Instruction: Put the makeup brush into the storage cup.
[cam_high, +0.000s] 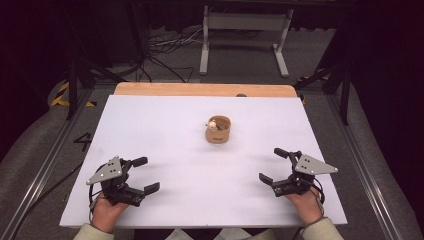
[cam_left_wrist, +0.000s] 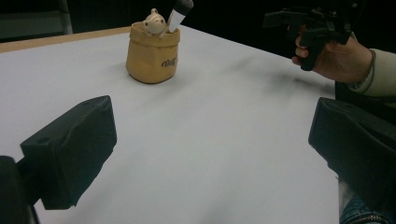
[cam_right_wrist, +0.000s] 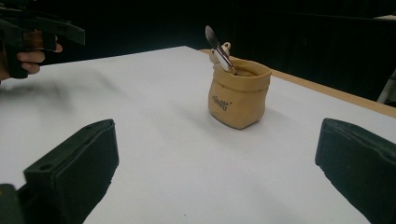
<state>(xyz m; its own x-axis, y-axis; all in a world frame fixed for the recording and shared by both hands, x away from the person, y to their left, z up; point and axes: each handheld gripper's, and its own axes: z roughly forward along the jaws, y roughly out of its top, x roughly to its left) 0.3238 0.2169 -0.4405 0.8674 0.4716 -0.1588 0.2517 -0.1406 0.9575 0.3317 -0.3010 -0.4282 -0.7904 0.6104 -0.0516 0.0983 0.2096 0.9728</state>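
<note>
— The left gripper (cam_high: 146, 174)?
— Jaws spread wide, pinching nothing; the sack-shaped pot (cam_left_wrist: 152, 54) stands well ahead of them, slightly left of the gap.
— And the right gripper (cam_high: 273, 165)?
— Wide apart too, bare — the pot sits ahead between its jaws.
— The pen (cam_right_wrist: 218, 52)?
— In the pot, long axis leaning, tip up.
</note>
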